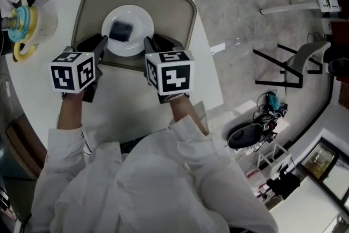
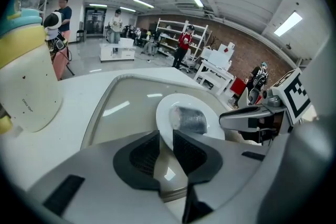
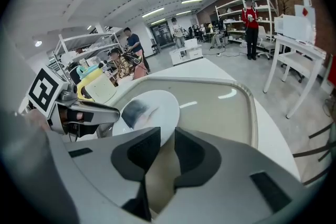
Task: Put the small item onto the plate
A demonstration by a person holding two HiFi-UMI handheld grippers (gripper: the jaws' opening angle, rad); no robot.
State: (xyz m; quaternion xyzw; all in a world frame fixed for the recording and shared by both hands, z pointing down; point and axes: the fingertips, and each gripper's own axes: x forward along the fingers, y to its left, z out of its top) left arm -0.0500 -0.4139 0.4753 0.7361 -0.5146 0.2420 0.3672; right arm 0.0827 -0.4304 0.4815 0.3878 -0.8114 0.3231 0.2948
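Observation:
A white plate [image 1: 139,19] lies in a beige tray [image 1: 87,8] on the white round table. A small dark item [image 1: 121,30] rests on the plate; it also shows as a grey-black lump [image 2: 190,119] in the left gripper view and as a dark smudge [image 3: 134,110] in the right one. My left gripper [image 1: 101,42] sits at the plate's near left rim and my right gripper [image 1: 148,43] at its near right rim. Each gripper [image 2: 166,149] [image 3: 167,152] has a narrow gap between its jaws. Only tray surface shows in that gap, with the plate's edge [image 2: 163,113] [image 3: 168,107] just past the tips.
A cream, yellow and teal jug [image 1: 24,27] [image 2: 26,76] stands on the table left of the tray. The table's edge [image 1: 215,79] curves off to the right, with chairs and gear on the floor beyond. People and shelves fill the far room.

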